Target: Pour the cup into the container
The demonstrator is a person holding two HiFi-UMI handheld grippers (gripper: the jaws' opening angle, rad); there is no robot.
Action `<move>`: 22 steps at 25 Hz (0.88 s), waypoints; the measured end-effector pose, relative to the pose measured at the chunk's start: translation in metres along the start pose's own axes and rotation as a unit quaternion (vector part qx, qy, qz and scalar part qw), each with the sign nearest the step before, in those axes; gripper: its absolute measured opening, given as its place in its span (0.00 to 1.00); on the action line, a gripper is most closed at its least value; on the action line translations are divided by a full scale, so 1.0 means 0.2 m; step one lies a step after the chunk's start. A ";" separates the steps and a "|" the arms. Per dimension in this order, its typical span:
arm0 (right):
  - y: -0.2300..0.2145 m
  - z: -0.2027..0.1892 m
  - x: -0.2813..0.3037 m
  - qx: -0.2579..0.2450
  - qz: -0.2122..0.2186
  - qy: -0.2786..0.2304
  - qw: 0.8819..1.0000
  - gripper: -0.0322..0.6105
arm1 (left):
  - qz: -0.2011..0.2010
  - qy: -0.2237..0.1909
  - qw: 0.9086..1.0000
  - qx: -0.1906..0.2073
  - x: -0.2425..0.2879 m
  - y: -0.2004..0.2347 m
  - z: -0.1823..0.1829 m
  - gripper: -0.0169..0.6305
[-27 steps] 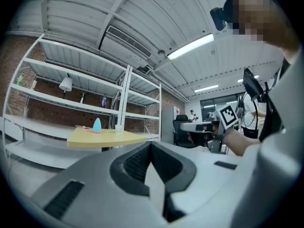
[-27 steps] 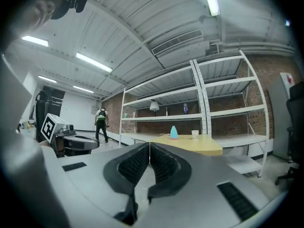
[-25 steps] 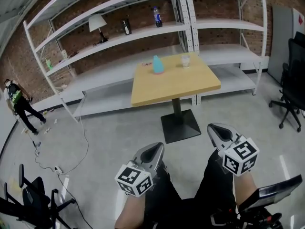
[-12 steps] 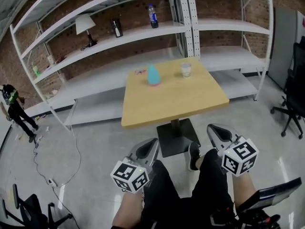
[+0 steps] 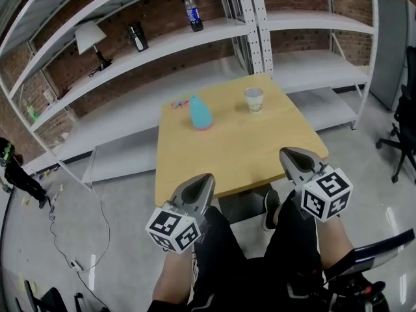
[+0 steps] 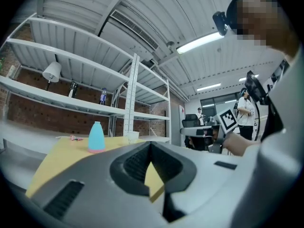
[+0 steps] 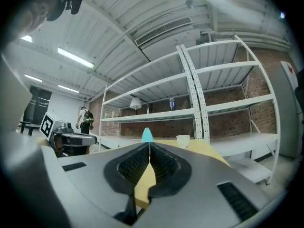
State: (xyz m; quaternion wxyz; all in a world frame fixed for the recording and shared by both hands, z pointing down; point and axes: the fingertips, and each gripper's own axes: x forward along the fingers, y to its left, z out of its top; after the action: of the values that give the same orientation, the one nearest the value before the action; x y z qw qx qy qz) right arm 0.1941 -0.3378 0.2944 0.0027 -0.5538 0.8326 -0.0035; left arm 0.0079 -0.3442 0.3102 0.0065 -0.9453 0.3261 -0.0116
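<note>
1. Right now the left gripper (image 5: 207,178) is clenched, jaws tip to tip w/ nothing btwn them. Its own view shows the same (image 6: 151,144).
2. The right gripper (image 5: 286,153) is likewise clenched & empty. Its jaws meet in a thin line in the right gripper view (image 7: 149,146).
3. Both grippers point level toward the desk (image 5: 227,158). In the head view their tips overlap its near edge, left one near the middle, right one toward the right corner.
4. The person's legs (image 5: 253,265) in dark trousers sit below & btwn the grippers, w/ one shoe (image 5: 270,210) by the desk edge.
5. The cup (image 5: 254,99) is pale & upright on the far right part of the desk, well apart from both grippers & untouched. Its contents can't be made out. It also shows ahead in both gripper views (image 6: 133,136) (image 7: 183,140).
6. The teal container (image 5: 200,113) is bottle-shaped w/ a pink base. It stands upright left of the cup, near it but not touching.
7. A small pink item (image 5: 176,103) lies just beside the container on its far-left side, too small to ID.
8. Bkgd: white metal shelving (image 5: 224,28) runs along a brick wall. One shelf carries a table lamp (image 5: 91,39), a dark bottle (image 5: 136,36) & a blue-capped soda bottle (image 5: 192,13).
9. A black office chair (image 5: 403,132) is at the right edge, & another person (image 5: 14,171) stands far off at left.
</note>
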 end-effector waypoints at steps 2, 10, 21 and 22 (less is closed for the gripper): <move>-0.10 -0.03 0.12 0.002 -0.012 0.007 1.000 0.05 | -0.001 -0.002 1.000 0.000 0.10 0.10 0.01 0.03; -0.42 -0.06 0.52 0.016 -0.039 0.015 0.999 0.05 | -0.025 0.001 1.000 -0.006 0.42 0.42 0.04 0.03; -0.63 -0.14 0.94 0.035 -0.034 0.038 0.998 0.16 | -0.085 0.030 0.996 0.008 0.65 0.70 -0.04 0.03; -0.63 -0.15 0.96 0.027 -0.033 0.045 0.998 0.17 | -0.087 0.032 0.996 0.011 0.66 0.72 -0.05 0.03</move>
State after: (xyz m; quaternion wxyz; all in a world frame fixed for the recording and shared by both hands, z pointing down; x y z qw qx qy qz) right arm 0.2362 -0.5642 0.3263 -0.0198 -0.5800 0.8127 -0.0512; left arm 0.0234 -0.5396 0.3190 0.0058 -0.9689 0.2429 -0.0460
